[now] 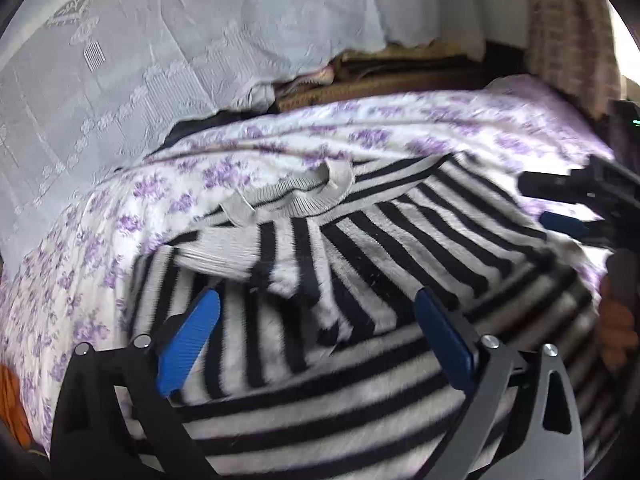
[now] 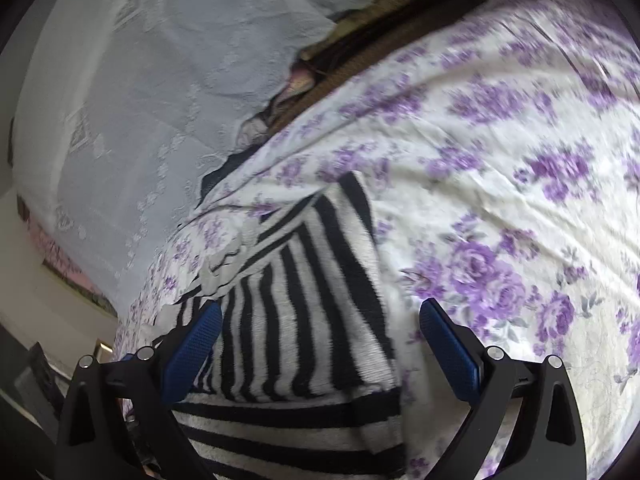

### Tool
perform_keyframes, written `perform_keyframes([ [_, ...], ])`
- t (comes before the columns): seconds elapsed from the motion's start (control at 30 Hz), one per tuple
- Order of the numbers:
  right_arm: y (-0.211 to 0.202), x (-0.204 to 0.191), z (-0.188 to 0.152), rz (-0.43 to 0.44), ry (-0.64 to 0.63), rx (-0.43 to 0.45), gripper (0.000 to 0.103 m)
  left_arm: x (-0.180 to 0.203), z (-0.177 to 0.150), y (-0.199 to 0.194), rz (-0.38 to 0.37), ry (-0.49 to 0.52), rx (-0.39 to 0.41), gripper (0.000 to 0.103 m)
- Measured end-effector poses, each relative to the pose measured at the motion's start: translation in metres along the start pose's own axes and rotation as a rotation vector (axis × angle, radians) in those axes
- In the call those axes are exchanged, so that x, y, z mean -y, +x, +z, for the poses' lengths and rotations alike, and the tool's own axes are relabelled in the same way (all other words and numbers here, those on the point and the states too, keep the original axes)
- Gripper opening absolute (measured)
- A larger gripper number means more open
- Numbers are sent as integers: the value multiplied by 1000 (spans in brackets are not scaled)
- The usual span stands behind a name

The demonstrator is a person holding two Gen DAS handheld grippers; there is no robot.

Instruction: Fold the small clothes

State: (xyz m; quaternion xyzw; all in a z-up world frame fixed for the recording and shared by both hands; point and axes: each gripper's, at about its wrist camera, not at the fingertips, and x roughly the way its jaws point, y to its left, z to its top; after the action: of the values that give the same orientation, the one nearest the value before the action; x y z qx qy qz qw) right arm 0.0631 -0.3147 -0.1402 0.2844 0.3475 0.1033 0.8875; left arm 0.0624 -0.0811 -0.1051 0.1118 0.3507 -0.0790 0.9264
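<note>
A black-and-white striped knit sweater (image 1: 360, 264) lies on a white bedsheet with purple flowers (image 1: 120, 216). Its grey ribbed collar (image 1: 296, 196) points to the far side, and a sleeve is folded over its left part. My left gripper (image 1: 316, 320) is open above the sweater's near part and holds nothing. My right gripper (image 2: 320, 328) is open above the sweater's right edge (image 2: 304, 300) and holds nothing. It also shows in the left wrist view (image 1: 568, 200) at the right edge, beside the sweater.
A white lace cloth (image 1: 160, 40) hangs behind the bed. Brown folded fabric (image 1: 400, 76) lies at the far edge. A checked curtain (image 1: 568, 28) hangs at the far right. The flowered sheet (image 2: 500, 160) stretches to the right of the sweater.
</note>
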Motion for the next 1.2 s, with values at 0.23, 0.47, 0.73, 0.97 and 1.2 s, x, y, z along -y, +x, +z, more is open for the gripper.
perform_keyframes([
  [0.23,-10,-102,-30,18,-415,21,98,-103,-25,-22,96,-186,13,97],
  [0.47,42,-224,-76,-84,-771,-49,95,-190,-58,36,149,-506,-173,97],
  [0.73,117,-241,-80,-234,-750,-147,10,-169,-61,64,276,-364,-251,99],
  [0.97,56,-112,-45,-161,-256,-120,56,-164,-64,61,289,-368,-249,99],
  [1.2,-12,-78,-33,-58,-171,-3,43,-172,-47,20,224,-449,-141,98],
])
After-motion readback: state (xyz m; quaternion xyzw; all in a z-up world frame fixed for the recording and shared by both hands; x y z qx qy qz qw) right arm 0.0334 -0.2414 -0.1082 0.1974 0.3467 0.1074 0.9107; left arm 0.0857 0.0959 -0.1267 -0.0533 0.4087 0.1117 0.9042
